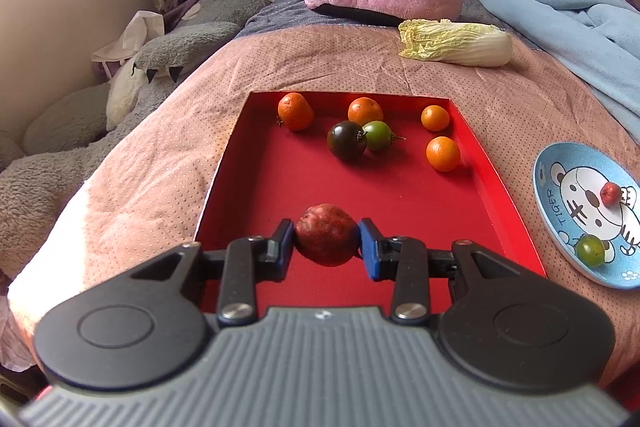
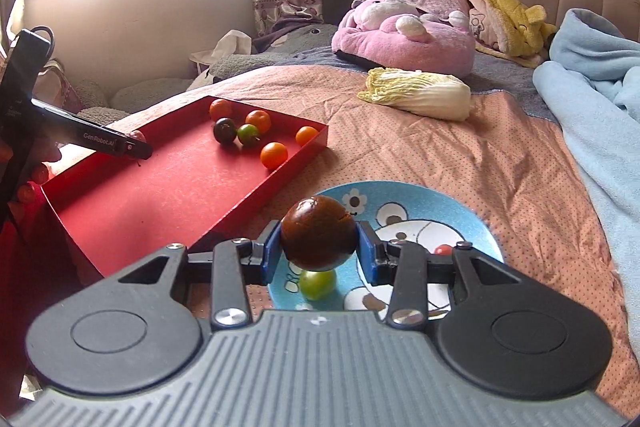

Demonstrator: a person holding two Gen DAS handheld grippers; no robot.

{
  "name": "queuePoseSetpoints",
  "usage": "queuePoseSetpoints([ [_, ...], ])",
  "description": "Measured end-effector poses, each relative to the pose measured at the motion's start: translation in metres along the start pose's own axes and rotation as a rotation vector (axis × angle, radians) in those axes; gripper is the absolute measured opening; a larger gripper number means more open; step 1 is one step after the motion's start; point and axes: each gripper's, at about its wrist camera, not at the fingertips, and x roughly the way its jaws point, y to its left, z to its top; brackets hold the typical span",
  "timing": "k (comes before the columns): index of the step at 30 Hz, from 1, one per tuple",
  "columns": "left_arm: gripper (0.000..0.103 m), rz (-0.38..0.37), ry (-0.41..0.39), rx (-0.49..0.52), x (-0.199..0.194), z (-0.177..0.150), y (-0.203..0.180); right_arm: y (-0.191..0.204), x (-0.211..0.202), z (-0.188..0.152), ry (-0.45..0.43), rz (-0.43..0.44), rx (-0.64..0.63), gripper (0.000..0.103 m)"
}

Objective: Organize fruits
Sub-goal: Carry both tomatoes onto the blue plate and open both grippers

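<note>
Left gripper (image 1: pixel 327 242) fingers clamped on reddish rough-skinned fruit (image 1: pixel 326 240) over red tray (image 1: pixel 492 179) on bed, right gripper (image 2: pixel 319 247) fingers gripping dark brown fruit (image 2: pixel 318 233) above blue tiger plate (image 2: pixel 472 211), green fruit (image 2: pixel 318 283) beneath.

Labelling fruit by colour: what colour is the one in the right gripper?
Dark brown fruit, clearest in the right wrist view.

oranges (image 1: pixel 295 111): 4, far in tray | dark tomato (image 1: pixel 347 140): 1, tray | green tomatoes (image 1: pixel 378 135): 2, one in tray, one on plate | small red fruit (image 1: pixel 611 193): 1, plate | held fruits (image 1: pixel 326 240): 2, one per gripper | tray (image 1: pixel 492 171): 1, left | plate (image 1: pixel 546 167): 1, right | cabbage (image 1: pixel 456 45): 1, far
</note>
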Motion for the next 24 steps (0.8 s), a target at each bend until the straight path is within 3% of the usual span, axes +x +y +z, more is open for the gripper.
queuePoseSetpoints([
  [11, 0.038, -0.062, -0.034, 0.086, -0.009, 0.020, -0.055, -0.041, 0.004, -0.039, -0.016, -0.074, 0.139, 0.045],
  [24, 0.038, -0.152, -0.024, 0.173, 0.012, 0.030, -0.138, -0.047, 0.010, -0.040, -0.044, -0.069, 0.159, 0.045],
])
